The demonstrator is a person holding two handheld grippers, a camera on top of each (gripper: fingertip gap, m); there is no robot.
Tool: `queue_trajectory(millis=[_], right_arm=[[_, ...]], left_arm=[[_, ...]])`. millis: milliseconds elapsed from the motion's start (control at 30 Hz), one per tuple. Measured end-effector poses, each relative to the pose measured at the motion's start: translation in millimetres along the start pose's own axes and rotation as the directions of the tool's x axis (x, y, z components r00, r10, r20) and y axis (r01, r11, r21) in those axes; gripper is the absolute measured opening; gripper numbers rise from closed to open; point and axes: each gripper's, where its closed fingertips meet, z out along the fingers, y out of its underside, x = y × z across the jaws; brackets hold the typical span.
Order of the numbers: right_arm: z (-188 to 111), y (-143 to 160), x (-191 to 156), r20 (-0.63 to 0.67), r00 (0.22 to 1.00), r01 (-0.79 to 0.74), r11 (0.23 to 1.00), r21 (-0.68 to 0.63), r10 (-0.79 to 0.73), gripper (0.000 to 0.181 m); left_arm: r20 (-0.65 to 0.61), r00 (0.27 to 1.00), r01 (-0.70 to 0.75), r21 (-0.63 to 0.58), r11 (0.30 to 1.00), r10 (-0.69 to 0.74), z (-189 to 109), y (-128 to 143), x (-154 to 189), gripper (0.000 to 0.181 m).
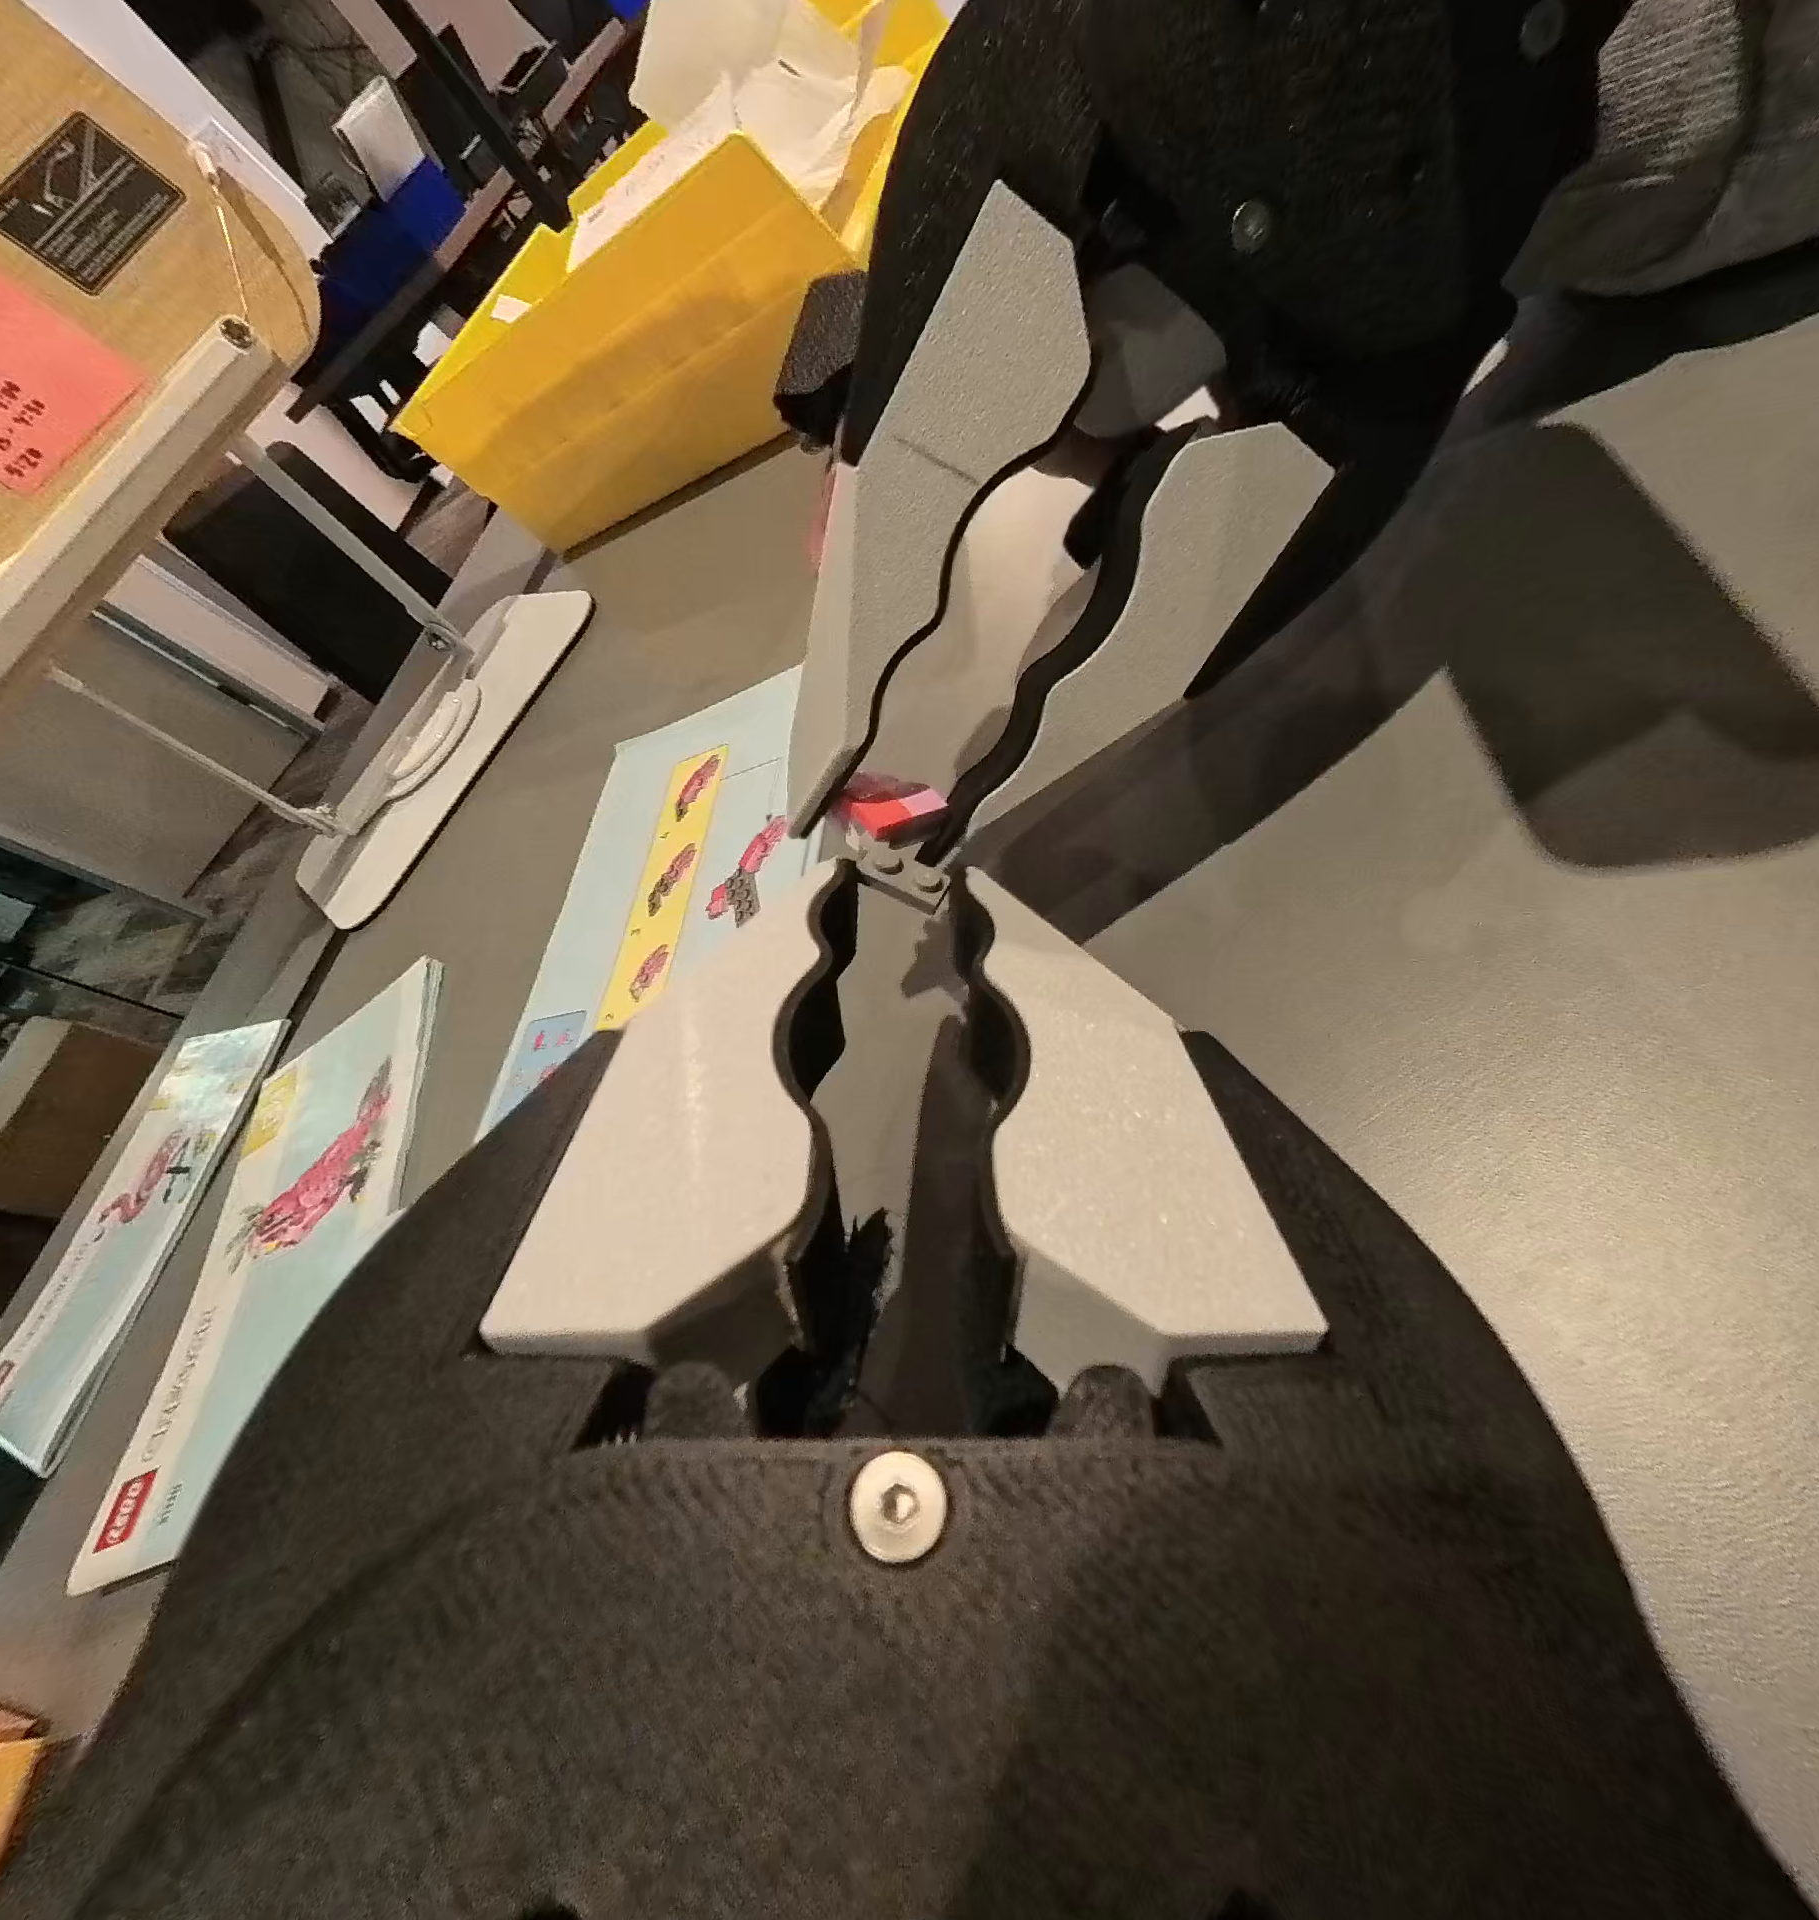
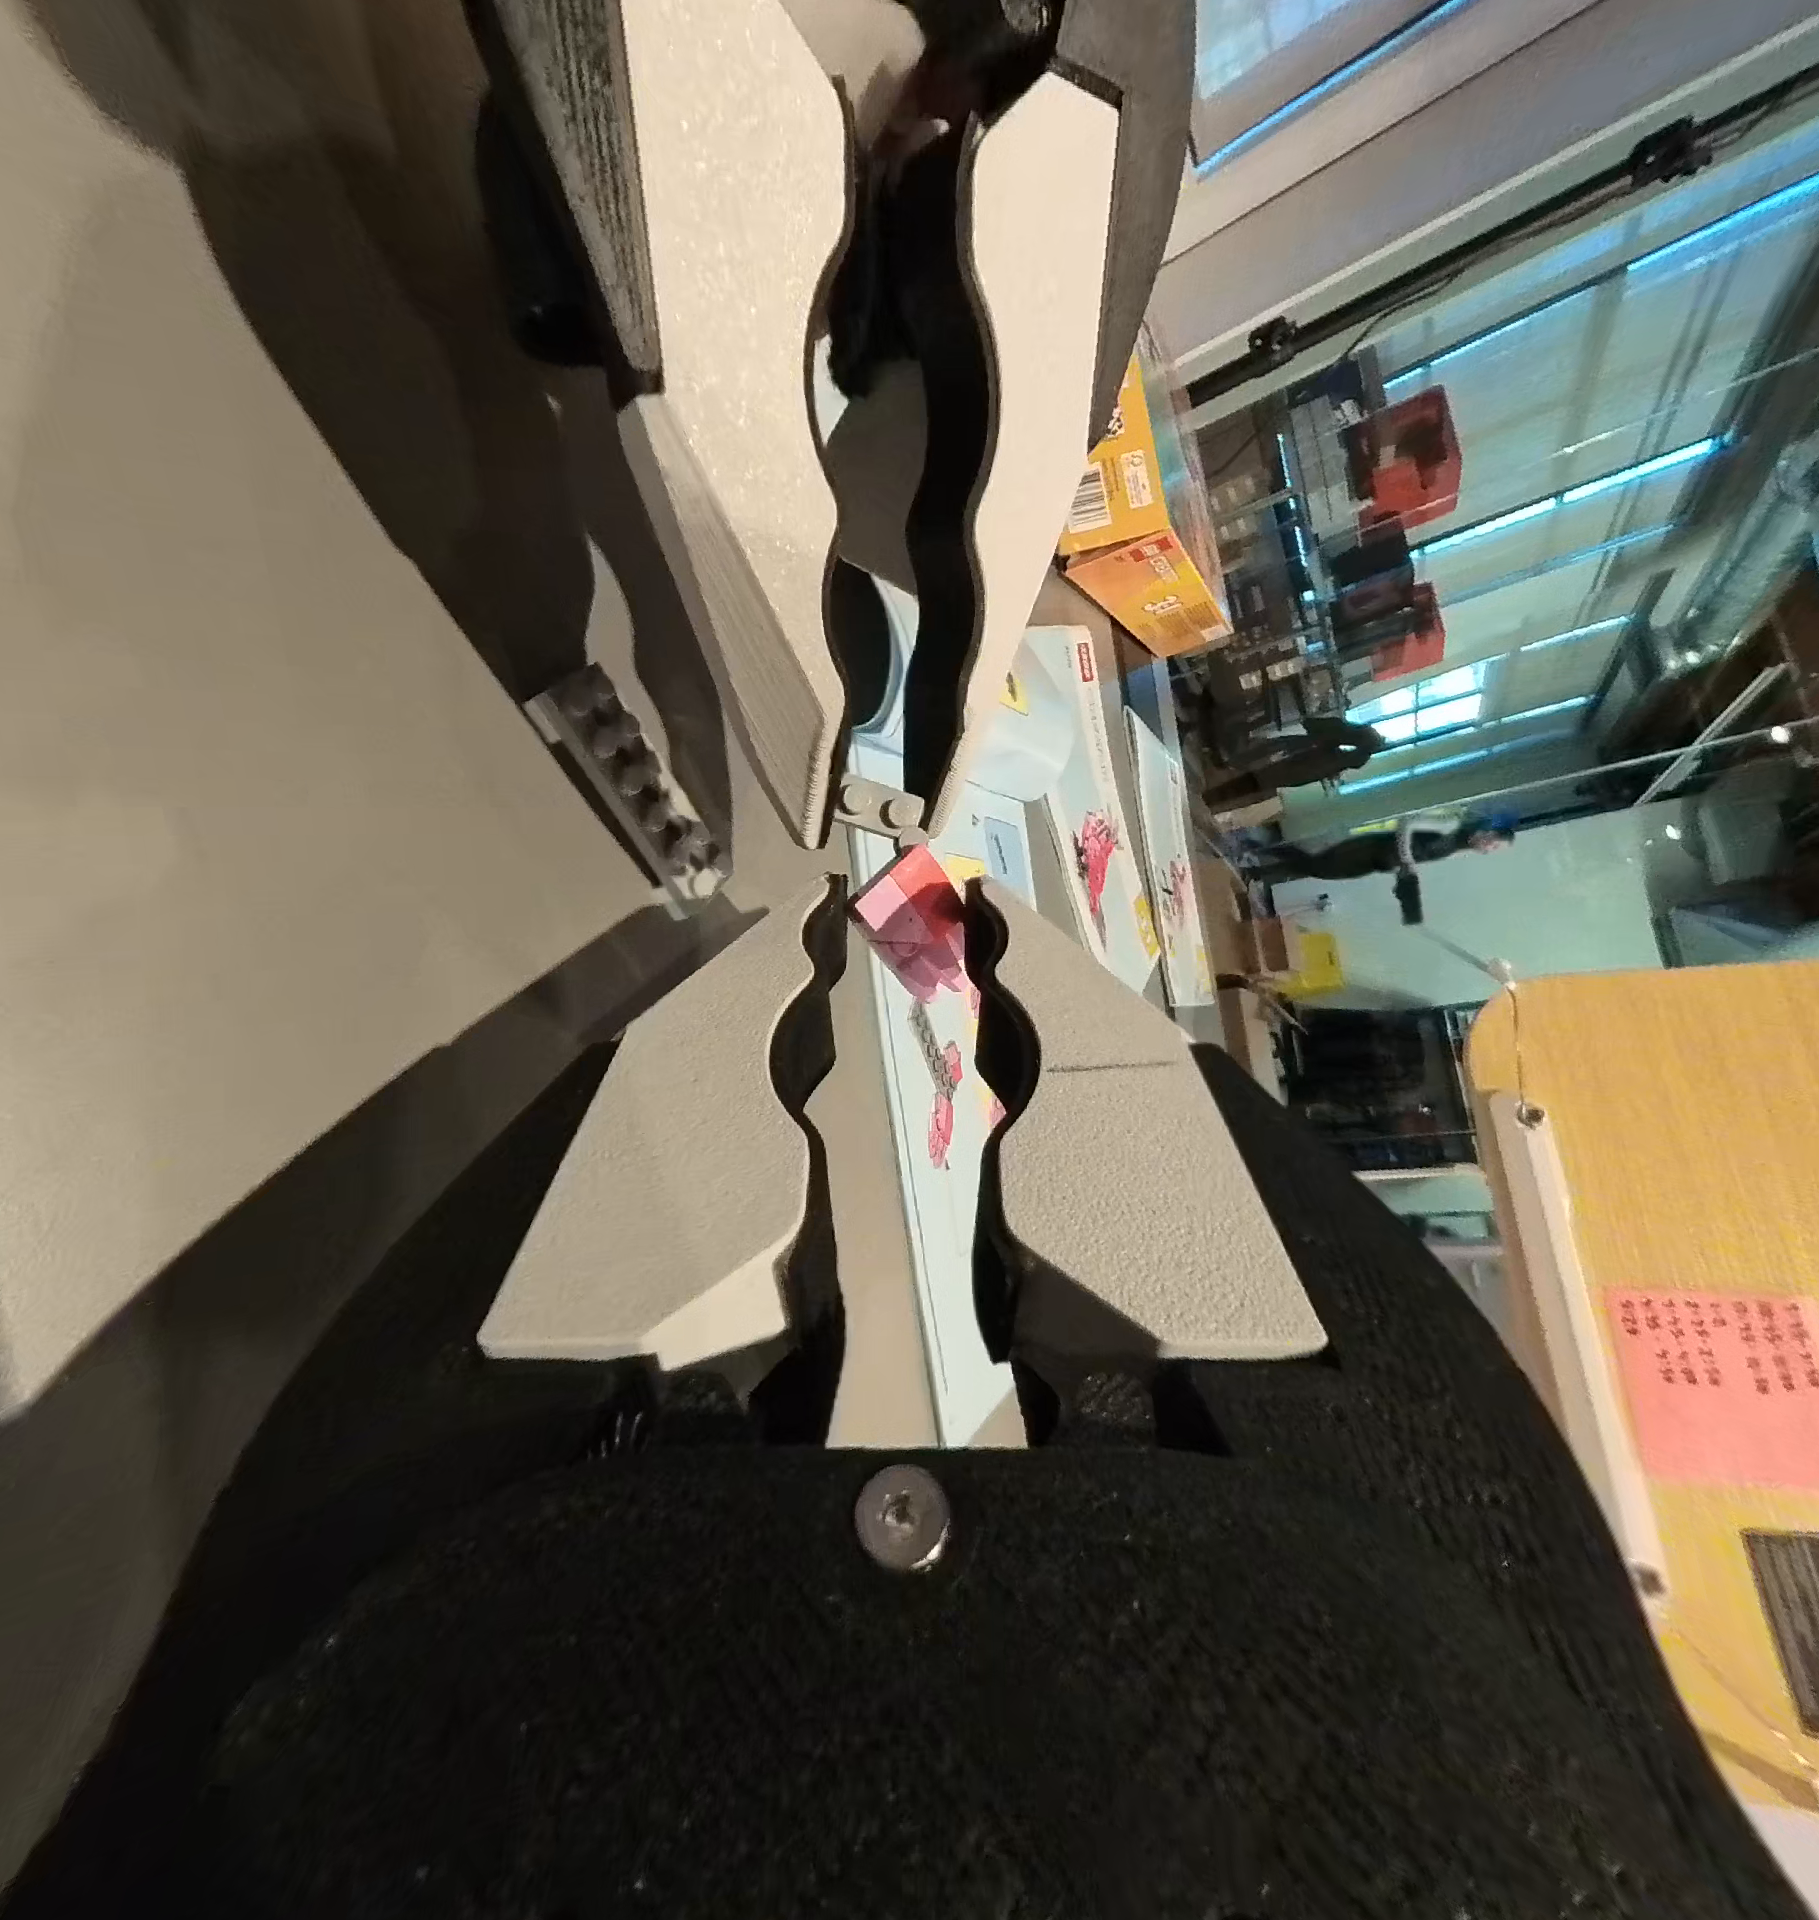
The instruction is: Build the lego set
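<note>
My left gripper (image 1: 907, 883) is shut on a small light grey plate (image 1: 915, 878), held by its edges at the fingertips. My right gripper (image 1: 879, 828) comes down from above, shut on a small pink and red brick assembly (image 1: 889, 805) held just over the grey plate, touching or nearly touching it. In the right wrist view my right gripper (image 2: 905, 896) pinches the pink and red assembly (image 2: 910, 914), and the left gripper (image 2: 874, 831) holds the grey plate (image 2: 879, 805) right in front of it. Both are held above the grey table (image 1: 1507, 1143).
An open instruction sheet (image 1: 676, 862) lies on the table under the grippers, with two booklets (image 1: 333, 1174) to the left. A long dark grey studded plate (image 2: 624, 769) lies on the table. Yellow bins (image 1: 656, 343), a white stand base (image 1: 448, 727) and orange boxes (image 2: 1144, 582) stand farther off.
</note>
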Motion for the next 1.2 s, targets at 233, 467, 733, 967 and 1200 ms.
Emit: queue_trajectory(millis=[233, 467, 733, 967, 1200], right_arm=[[3, 3, 5, -0.038, 0.999, 0.010, 1.000, -0.011, -0.011, 0.047], [3, 0, -4, -0.040, 0.983, 0.177, 0.984, -0.011, -0.178, 0.032], [1, -12, -9, -0.031, 0.985, 0.174, 0.984, 0.048, -0.172, 0.018], [6, 0, 7, -0.055, 0.998, -0.046, 0.999, -0.027, 0.044, 0.017], [10, 2, 9, -0.050, 0.982, -0.185, 0.982, -0.040, 0.183, 0.017]], left_arm=[[0.041, 0.998, -0.049, -0.009, 0.999, 0.050, -6, 1, -9, 0.016], [-0.031, 0.996, -0.089, -0.013, 0.996, 0.089, -14, 6, -1, 0.016], [-0.088, 0.988, -0.126, 0.023, 0.992, 0.127, -18, 2, 9, 0.016], [0.124, 0.981, -0.149, 0.004, 0.989, 0.148, -6, 0, -13, 0.017], [0.144, 0.989, -0.043, 0.027, 0.999, 0.039, -5, -3, -16, 0.017]])
